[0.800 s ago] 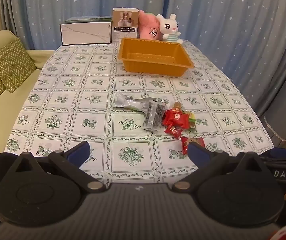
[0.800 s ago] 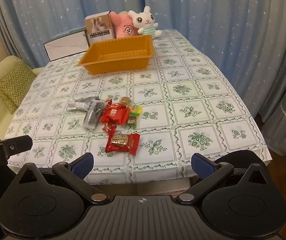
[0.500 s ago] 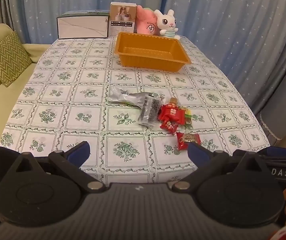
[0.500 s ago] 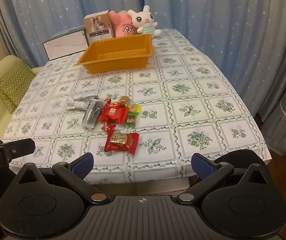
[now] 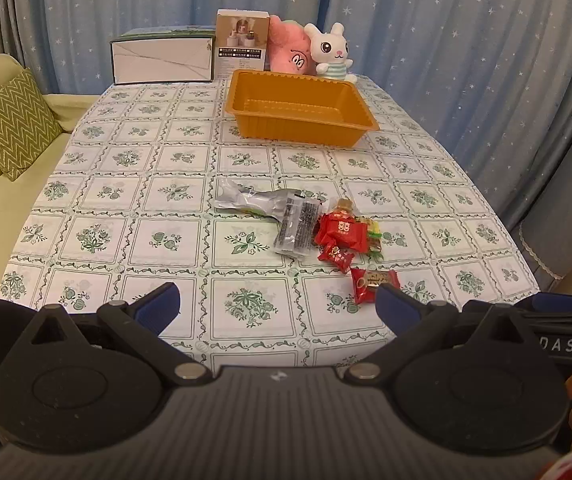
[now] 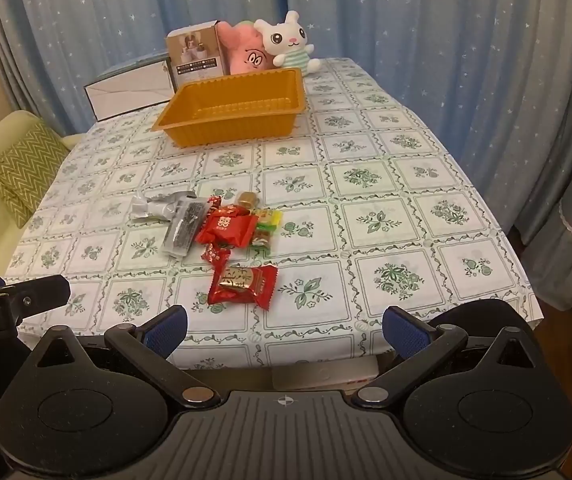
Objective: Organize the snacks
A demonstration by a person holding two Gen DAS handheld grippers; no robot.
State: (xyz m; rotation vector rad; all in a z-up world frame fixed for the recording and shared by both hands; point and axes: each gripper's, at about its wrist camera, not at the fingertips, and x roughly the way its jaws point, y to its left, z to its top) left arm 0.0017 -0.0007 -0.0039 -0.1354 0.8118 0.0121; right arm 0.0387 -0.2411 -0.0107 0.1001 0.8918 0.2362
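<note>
The left gripper [image 5: 277, 306] is released, its blue-padded fingers [image 5: 158, 307] spread wide and holding nothing, above the near edge of the table covered in a white cloth with green floral squares [image 5: 98, 240]. The right gripper [image 6: 284, 330] is likewise spread wide and empty, over that same near edge.

In the right wrist view, just beyond the fingertips at 12 o'clock lies a red foil snack packet with a gold label [image 6: 242, 285], apart from the rest. Past it, at 11 o'clock, sits a small red candy wrapper [image 6: 216, 255], then a larger red packet with white characters [image 6: 228, 229]. Touching that packet at its 3 o'clock side is a green and yellow wrapped sweet [image 6: 266, 227], and at its 12 o'clock a brown wrapped sweet [image 6: 246, 200]. At its 9 o'clock lies a clear sachet with dark print [image 6: 185, 227], overlapping a crumpled silver foil pouch [image 6: 156, 209].

Farther up at 12 o'clock stands an orange rectangular plastic tray [image 6: 238, 110], well apart from the snacks. Behind it are a white rabbit plush [image 6: 287, 42], a pink plush [image 6: 246, 54], a small brown carton [image 6: 196, 56] and a long white box [image 6: 130, 92].
</note>
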